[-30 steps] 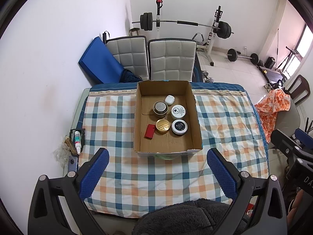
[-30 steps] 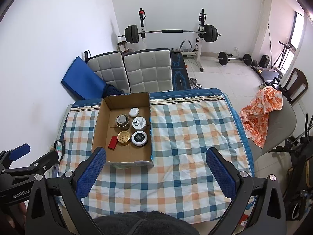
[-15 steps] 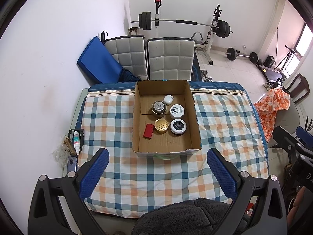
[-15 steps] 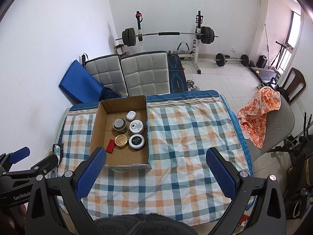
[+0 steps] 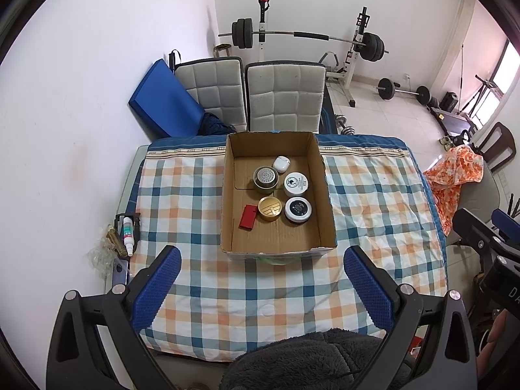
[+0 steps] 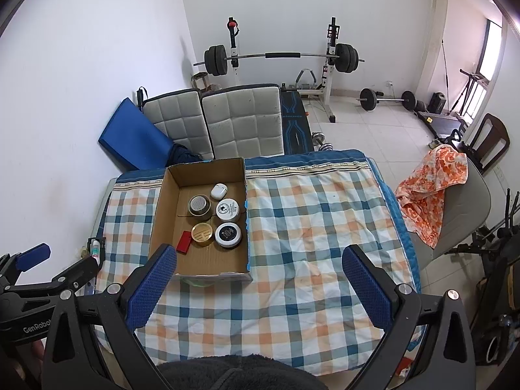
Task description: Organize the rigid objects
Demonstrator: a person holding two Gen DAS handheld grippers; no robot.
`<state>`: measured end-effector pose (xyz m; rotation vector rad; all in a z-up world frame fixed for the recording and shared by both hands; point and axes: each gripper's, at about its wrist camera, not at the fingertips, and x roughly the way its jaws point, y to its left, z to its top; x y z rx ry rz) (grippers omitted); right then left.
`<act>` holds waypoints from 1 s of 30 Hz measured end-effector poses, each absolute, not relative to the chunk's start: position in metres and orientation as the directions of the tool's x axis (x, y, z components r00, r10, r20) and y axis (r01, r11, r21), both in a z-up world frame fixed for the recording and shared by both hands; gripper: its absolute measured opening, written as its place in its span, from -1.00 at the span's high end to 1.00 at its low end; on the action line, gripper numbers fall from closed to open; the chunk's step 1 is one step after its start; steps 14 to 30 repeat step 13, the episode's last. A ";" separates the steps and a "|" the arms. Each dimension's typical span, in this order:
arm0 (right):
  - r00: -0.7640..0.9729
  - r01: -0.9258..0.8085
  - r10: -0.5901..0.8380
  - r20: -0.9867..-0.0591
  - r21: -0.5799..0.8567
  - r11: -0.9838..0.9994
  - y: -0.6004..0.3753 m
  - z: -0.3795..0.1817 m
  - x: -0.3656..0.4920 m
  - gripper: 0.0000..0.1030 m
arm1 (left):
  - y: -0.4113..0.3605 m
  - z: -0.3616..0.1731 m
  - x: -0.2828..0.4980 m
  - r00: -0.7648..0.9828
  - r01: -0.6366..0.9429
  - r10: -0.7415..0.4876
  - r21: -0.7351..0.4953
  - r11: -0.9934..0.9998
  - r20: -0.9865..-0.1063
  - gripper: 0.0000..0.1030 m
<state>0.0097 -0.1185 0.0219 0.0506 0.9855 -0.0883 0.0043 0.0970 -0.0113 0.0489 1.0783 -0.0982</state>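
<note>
Left gripper [image 5: 261, 271]: black frame with blue textured pads, jaws spread wide, nothing between them; it hangs over the near edge of the table, well apart from the box
Right gripper [image 6: 258, 271]: same build, jaws equally wide and empty, held above the near half of the table; its left pad overlaps the box's near left corner in the right wrist view
Open brown cardboard box [image 5: 227, 195]: sits on the plaid cloth toward the far middle of the table, flaps gone, inside fully visible
White oval earbud case [image 5: 281, 163]: farthest item in the box, just beside the tape roll
Roll of tape with a grey perforated disc on top [image 5: 266, 178]: far left of the cluster
White round tin with a dark printed emblem [image 5: 296, 184]: right of the tape roll, close to it
Gold round tin with an embossed lid [image 5: 269, 208]: near left of the cluster, just beside the red case
Round tin with a black lid and white rim [image 5: 298, 209]: near right, just beside the gold tin
Small flat red rectangular case [image 5: 247, 216]: lies flat at the left of the cluster
Blue, orange and white plaid tablecloth [image 5: 195, 195]: covers the table
White tube in a black holder [image 5: 127, 232]: left table edge, outside the box
Two grey quilted chairs [image 5: 286, 97]: pushed against the far side of the table
Barbell on a white rack [image 5: 308, 37]: by the far wall
</note>
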 end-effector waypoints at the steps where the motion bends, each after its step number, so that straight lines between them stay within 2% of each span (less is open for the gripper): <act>1: 0.550 0.096 -0.051 -0.834 0.003 0.995 -0.119 0.022 0.010 -1.00 | 0.097 -0.011 0.004 0.472 0.103 -0.057 -0.009 0.995 -0.880 -0.99; 30: 0.554 0.095 -0.058 -0.831 -0.006 0.995 -0.119 0.018 0.014 -1.00 | 0.102 -0.008 0.007 0.483 0.100 -0.062 -0.016 0.995 -0.873 -0.99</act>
